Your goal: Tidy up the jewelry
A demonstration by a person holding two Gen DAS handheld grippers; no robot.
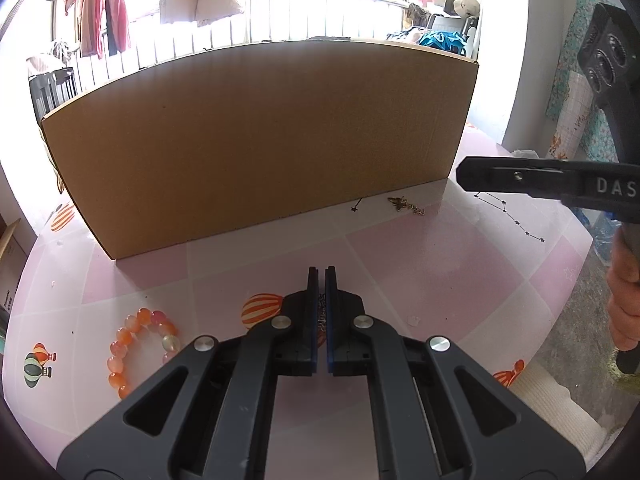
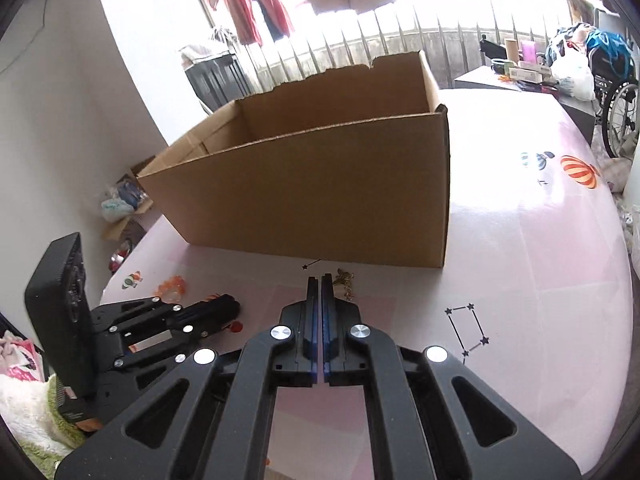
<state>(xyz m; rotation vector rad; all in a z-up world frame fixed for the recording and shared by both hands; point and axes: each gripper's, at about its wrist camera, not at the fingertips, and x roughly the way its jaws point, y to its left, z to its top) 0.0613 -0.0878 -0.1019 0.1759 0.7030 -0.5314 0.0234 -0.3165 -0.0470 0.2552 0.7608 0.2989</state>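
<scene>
We find the job at an early stage. The cardboard box (image 2: 320, 184) stands open-topped at the far side of the desk (image 2: 540, 260), and what we see of its inside, from the right wrist view, looks bare; the floor of the box is hidden, so we cannot say that nothing lies in it.

Two pieces remain out on the desk. A bracelet (image 1: 138, 350) of round, glossy, translucent beads in orange and pink lies near the left gripper (image 1: 321, 276), to its left. A small gold-coloured charm on a fine chain (image 1: 405, 205) lies just beside the foot of the box's near wall, toward its right end.

The left gripper's fingers are pressed together. Something thin and dark, possibly a chain, shows in the slit between them, but we cannot identify it with certainty. The right gripper (image 2: 321, 282) also has its fingers together, with nothing visible between them; its tips sit just near of the gold charm, apart from it.

The box is plain corrugated board, matt brown, with a ragged torn far rim. The desk cover is smooth and shiny, pink and white squares printed with balloons and star lines.

In our judgement, both loose pieces are still to be put away.
</scene>
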